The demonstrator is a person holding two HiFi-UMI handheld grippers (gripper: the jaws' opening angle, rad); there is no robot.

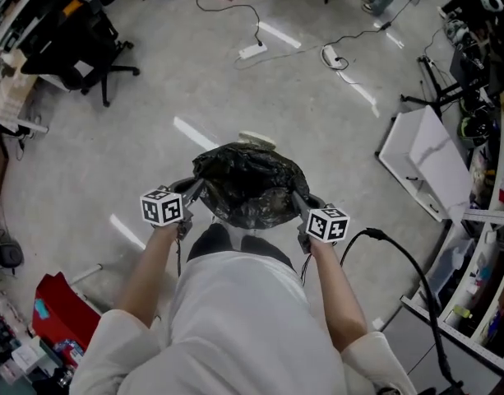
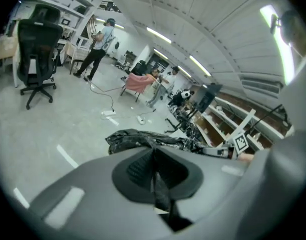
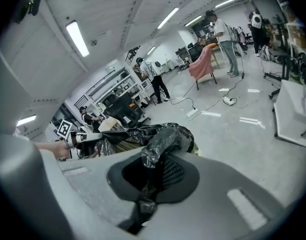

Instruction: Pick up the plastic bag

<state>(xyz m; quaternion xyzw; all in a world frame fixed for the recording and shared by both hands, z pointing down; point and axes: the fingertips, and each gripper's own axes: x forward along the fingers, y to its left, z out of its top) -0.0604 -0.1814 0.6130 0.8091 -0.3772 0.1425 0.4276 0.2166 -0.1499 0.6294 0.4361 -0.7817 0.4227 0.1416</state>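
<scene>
Pinching plastic bag at opposite rim edges, left gripper and right gripper fingers closed on film; hanging bag between fingers, likely sharing load evenly.

Grey concrete floor, glossy, with short white tape strips. On it: a white power strip with its cord, a black office chair upper left, a red box lower left, a white panel right, and a black cable.
</scene>
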